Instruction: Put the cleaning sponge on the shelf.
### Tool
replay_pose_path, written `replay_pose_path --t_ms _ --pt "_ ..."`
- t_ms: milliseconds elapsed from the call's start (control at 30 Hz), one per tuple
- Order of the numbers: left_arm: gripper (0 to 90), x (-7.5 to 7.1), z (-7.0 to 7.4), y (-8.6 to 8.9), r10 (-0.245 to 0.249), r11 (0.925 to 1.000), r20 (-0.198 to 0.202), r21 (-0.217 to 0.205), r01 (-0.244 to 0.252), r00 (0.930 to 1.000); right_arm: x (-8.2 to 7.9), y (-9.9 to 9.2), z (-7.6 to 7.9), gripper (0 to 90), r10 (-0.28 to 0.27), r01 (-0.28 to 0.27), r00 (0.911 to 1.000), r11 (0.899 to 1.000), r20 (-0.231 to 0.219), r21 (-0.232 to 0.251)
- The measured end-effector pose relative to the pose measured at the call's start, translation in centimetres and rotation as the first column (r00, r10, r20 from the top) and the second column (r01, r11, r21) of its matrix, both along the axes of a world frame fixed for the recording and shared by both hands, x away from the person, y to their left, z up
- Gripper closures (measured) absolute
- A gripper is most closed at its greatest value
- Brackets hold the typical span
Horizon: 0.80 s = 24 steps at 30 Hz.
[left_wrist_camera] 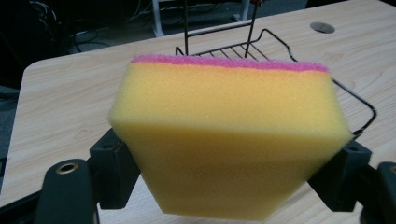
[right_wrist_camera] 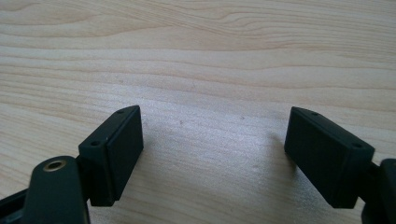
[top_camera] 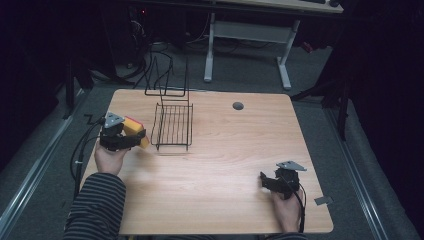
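Looking down from the high view, a wooden counter [top_camera: 220, 170] has a black wire rack [top_camera: 172, 125] on its far left part. The left gripper [top_camera: 131, 137] is at the left side, just beside the rack. Its fingers are squeezing a yellow sponge [top_camera: 135, 129] with a pink top. The sponge is up off the counter, between the hand and the rack. A striped sleeve [top_camera: 97, 207] comes in at the bottom left. The right gripper [top_camera: 267, 181] sits low near the front right part of the counter, well apart from the sponge and the rack. A small round hole [top_camera: 238, 106] is in the far part of the counter.

In the left gripper view, the sponge [left_wrist_camera: 229, 140] is big and close. The black fingers [left_wrist_camera: 112, 175] press on its two sides and hold it tight. The pink layer is on the top edge, and the yellow part faces the camera. The wire rack [left_wrist_camera: 261, 49] stands just behind the sponge on the counter [left_wrist_camera: 70, 98].

In the right gripper view, the two black fingers [right_wrist_camera: 116, 151] stand wide apart. Nothing is between them but the bare wood of the counter [right_wrist_camera: 210, 60], which is close under them.
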<state>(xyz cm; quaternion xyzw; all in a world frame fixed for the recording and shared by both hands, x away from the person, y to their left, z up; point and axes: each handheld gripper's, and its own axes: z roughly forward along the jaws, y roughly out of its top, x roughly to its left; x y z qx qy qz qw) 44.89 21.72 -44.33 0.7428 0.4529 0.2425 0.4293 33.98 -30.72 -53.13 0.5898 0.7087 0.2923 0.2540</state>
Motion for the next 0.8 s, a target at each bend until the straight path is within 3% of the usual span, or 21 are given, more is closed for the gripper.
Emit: replay_pose_path --t_ms 133,400,800 --pt "22.9 -0.5 0.8 0.0 -0.004 0.9998 0.014 -0.021 0.004 0.9999 0.0 0.0 0.0 19.6 -0.001 0.001 1.0000 1.000 -0.001 0.000" --pt "22.9 -1.0 2.3 -0.8 -0.036 0.9993 0.043 -0.012 0.036 0.9984 0.0 0.0 0.0 19.6 0.000 0.000 1.0000 1.000 0.000 0.000" --pt "22.9 -0.6 3.3 -2.6 -0.087 0.9962 0.045 -0.002 0.087 0.9952 0.0 0.0 0.0 19.6 0.002 -0.002 1.0000 1.000 0.000 0.000"
